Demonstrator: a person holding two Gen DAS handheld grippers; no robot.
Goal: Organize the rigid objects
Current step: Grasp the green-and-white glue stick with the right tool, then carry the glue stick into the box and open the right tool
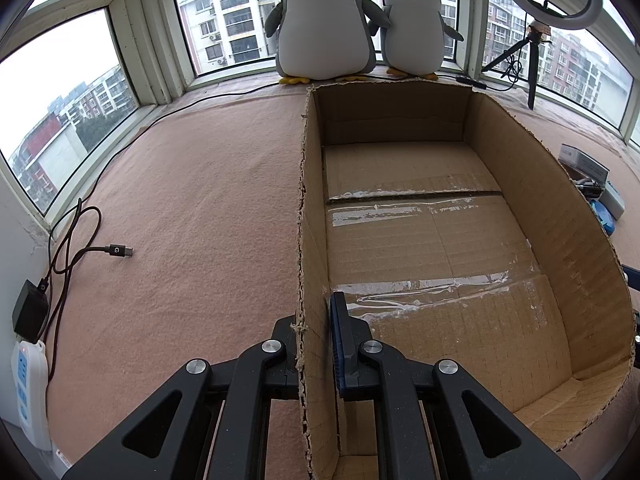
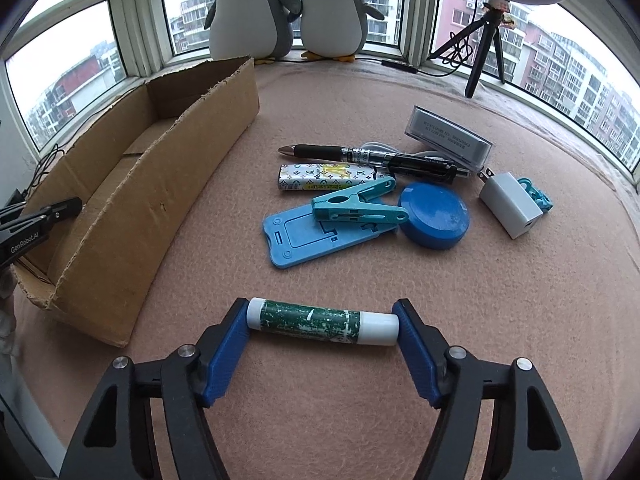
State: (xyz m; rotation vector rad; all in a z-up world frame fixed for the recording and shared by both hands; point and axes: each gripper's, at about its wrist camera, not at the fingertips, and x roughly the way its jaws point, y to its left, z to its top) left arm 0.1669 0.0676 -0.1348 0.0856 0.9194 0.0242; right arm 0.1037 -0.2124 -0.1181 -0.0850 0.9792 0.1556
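- Glue stick [image 2: 322, 321] lay crosswise on the pink mat, gripped end to end by the right claw [image 2: 322, 344].
- Left claw [image 1: 314, 344] pinched the cardboard box [image 1: 592, 264] wall, jaws nearly closed.

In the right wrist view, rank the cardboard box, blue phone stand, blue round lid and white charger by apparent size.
1. cardboard box, by far the largest.
2. blue phone stand.
3. and 4. blue round lid and white charger look too alike to rank.
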